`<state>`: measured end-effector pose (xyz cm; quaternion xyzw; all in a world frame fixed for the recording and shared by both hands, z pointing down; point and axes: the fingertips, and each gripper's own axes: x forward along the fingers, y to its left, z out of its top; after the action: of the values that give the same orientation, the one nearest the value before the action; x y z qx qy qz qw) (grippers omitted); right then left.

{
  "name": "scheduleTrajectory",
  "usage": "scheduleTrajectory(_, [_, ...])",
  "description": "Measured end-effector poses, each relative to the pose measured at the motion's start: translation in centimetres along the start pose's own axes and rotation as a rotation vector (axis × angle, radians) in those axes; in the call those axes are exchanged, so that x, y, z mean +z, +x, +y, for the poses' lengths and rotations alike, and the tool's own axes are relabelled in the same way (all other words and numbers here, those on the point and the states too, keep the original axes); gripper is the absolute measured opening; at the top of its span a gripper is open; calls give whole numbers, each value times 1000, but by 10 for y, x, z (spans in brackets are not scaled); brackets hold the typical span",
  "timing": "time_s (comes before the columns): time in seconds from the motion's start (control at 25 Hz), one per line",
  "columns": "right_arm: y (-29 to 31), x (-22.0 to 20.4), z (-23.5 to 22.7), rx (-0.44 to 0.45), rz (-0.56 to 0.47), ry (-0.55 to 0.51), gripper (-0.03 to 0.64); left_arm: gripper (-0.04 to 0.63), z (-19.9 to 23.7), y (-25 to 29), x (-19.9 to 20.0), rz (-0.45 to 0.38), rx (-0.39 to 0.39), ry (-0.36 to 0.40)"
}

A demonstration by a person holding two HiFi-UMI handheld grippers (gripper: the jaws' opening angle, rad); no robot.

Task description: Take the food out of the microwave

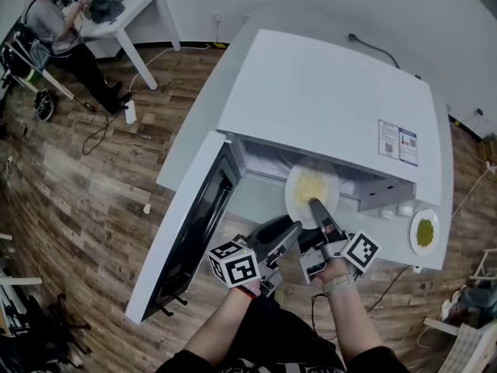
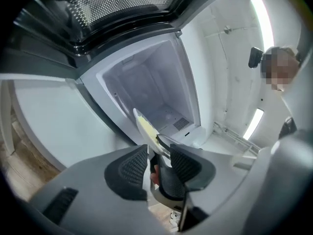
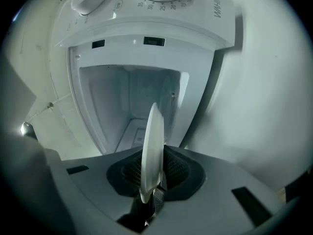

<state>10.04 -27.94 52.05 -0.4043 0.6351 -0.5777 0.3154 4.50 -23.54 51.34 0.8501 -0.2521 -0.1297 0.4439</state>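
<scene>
My right gripper [image 1: 317,207] has its jaws pinching the near rim of the plate [image 1: 295,196] of yellow food [image 1: 312,185], at centre frame in the open mouth of the microwave [image 1: 326,99]. My left gripper [image 1: 293,228], just lower left of that rim, has its jaws spread.

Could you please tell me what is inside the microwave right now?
A white plate of yellow food sits in the opening of the microwave, its rim clamped by the right tool. The cavity behind it looks bare; the floor beneath the plate is covered.
</scene>
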Motion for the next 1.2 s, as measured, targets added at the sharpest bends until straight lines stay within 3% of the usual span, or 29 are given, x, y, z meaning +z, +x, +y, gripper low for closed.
scheduleTrajectory(0.28, [-3,2,0,21,-21,45,66,163,-1,-1,5,25,33,148])
scheduleTrajectory(0.52, [-8,7,0,28,-32,49,66,163,6,-9,6,9,81,179])
scheduleTrajectory(0.84, [-15,10,-1,34,-36,41,66,145,9,-10,15,7,172,390])
scheduleTrajectory(1.2, [-21,5,0,47,-16,41,66,66,13,-10,13,13,202,427])
